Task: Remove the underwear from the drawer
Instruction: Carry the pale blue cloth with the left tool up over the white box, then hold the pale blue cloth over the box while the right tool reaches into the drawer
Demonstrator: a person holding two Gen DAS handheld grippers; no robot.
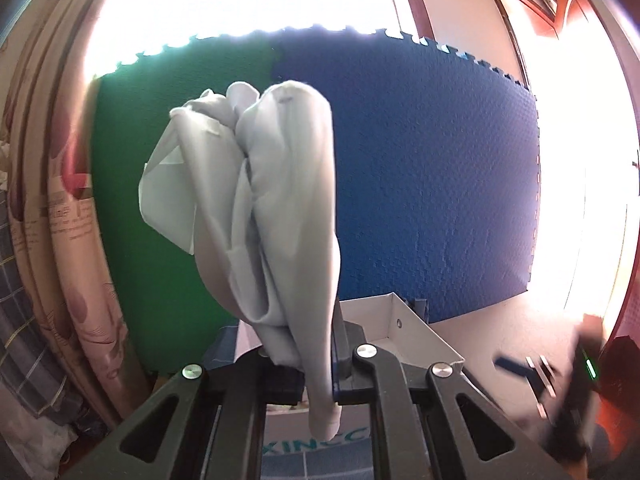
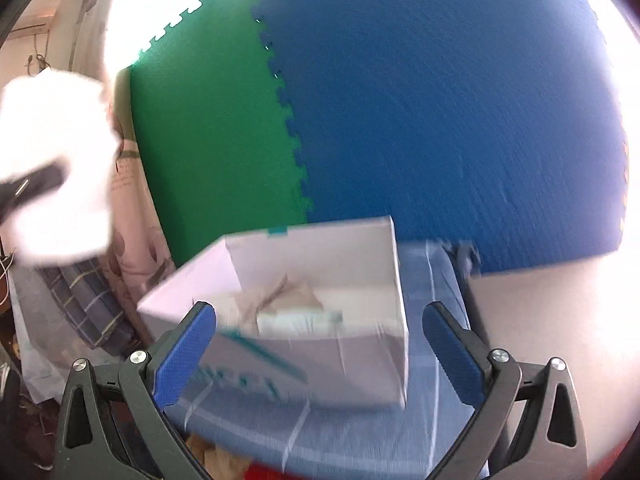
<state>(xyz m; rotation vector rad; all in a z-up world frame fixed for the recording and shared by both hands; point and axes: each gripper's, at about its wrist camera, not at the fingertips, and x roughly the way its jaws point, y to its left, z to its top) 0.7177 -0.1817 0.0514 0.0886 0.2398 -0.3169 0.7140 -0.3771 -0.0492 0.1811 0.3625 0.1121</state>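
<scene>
Left wrist view had the left gripper (image 1: 316, 384) clamped on a pale grey piece of underwear (image 1: 264, 216), its dark fingers pinched together on the lower end of the cloth. From that pinch the garment rose as a bunched, wrinkled bundle, its long axis running nearly straight up the picture and leaning slightly to the left at the top, while a short tail (image 1: 326, 420) hung below the pads. Behind the underwear and lower in the picture sat a white box (image 1: 404, 328), only its corner and inner wall showing. Beyond the box stood a blue foam mat (image 1: 432, 184) joined to a green foam mat (image 1: 160, 208) on the box's left. A patterned curtain (image 1: 60, 208) hung left of the box, past the green mat. Low at the right edge a blurred dark tool showed, too smeared to read.

Right wrist view showed the right gripper (image 2: 320, 344) with its blue-padded fingers (image 2: 186, 356) standing wide apart and nothing between them. Straight ahead of it lay the box (image 2: 360, 256), open at the top, with folded pale cloth (image 2: 296, 312) still inside. The box rested on a blue-covered surface (image 2: 432, 280). The underwear (image 2: 56, 160) appeared well to the left of the box and higher, a washed-out white blur lifted clear of it.
</scene>
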